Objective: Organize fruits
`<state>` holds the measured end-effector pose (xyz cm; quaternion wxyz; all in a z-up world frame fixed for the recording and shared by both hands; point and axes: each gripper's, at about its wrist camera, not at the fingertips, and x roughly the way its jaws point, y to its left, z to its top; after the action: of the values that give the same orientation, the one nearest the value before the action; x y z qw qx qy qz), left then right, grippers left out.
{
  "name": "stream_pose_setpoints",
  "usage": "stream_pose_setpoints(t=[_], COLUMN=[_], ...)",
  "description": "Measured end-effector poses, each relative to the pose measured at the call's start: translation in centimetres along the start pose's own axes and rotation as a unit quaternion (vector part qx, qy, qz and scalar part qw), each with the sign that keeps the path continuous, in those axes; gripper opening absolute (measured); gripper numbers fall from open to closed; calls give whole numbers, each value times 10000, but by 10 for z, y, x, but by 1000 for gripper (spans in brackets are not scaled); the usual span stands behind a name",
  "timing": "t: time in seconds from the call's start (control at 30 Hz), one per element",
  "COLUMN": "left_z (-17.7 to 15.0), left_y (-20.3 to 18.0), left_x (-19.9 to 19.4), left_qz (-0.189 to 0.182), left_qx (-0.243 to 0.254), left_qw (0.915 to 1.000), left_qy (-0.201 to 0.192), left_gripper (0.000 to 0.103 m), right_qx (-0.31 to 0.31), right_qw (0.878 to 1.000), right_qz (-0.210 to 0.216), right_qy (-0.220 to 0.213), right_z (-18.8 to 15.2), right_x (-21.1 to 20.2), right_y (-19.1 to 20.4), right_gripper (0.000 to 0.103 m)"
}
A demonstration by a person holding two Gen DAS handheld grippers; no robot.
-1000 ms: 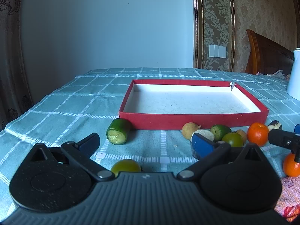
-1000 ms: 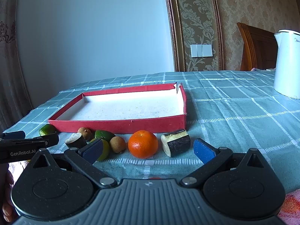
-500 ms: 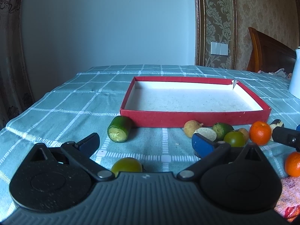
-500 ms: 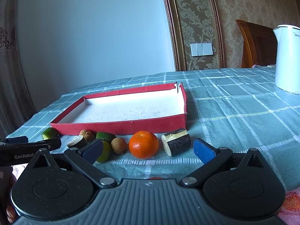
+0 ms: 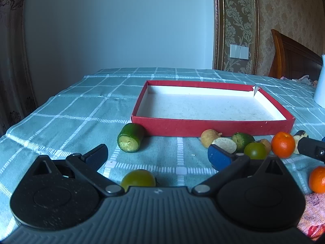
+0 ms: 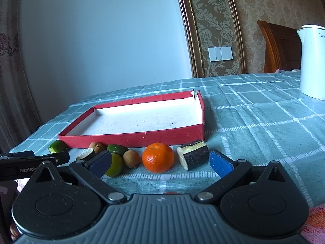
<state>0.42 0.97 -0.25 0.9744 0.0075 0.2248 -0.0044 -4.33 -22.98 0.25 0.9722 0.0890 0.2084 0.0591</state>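
A shallow red box (image 5: 213, 125) (image 6: 134, 139) with a white floor lies on the checked tablecloth, nothing in it. Along its near wall sit a cut cucumber piece (image 5: 130, 140) (image 6: 56, 146), two brown longans (image 5: 208, 137) (image 6: 132, 158), green citrus fruits (image 5: 255, 150) (image 6: 117, 149), an orange mandarin (image 5: 283, 144) (image 6: 158, 157) and an aubergine chunk (image 6: 193, 156). My left gripper (image 5: 157, 157) is open, low over the cloth, with a green-yellow fruit (image 5: 138, 180) just behind its fingers. My right gripper (image 6: 160, 162) is open in front of the mandarin.
A white kettle (image 6: 312, 61) stands at the right on the table. A second mandarin (image 5: 317, 180) lies near a pink patterned cloth (image 5: 312, 213) at the front right. A wooden headboard (image 6: 278, 46) and the wall stand beyond the table. The left gripper's side (image 6: 30, 163) shows in the right wrist view.
Both cameras have risen or tilted slightly, so the box and fruit sit a little lower in view. Neither gripper's opening changed, and no fruit moved.
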Motion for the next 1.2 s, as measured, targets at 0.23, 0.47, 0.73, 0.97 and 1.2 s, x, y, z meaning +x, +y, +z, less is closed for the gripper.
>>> stream_pose_setpoints(t=[0.23,0.47,0.73,0.97,1.2], left_z=[0,0,2,2,2], left_y=[2,5,7,5,5], left_x=[0,-1,2,4,4], left_qz=[10,22,32,-25,-38], left_qx=[-69,-163,-280,-221,-219], left_qw=[10000,9999,9995,9996,9996], left_qy=[13,54,161,176,176], left_gripper=[103,103,103,103,103], right_qx=[113,63,8,14,-1], right_qw=[9998,9999,9999,9997,9997], right_qz=[163,105,107,187,224], right_qy=[-5,-4,-89,-135,-115], right_z=[0,-1,-2,-3,-2], right_x=[0,1,-2,-4,-4], right_y=[-3,-2,-2,-3,-2], right_gripper=[103,103,103,103,103])
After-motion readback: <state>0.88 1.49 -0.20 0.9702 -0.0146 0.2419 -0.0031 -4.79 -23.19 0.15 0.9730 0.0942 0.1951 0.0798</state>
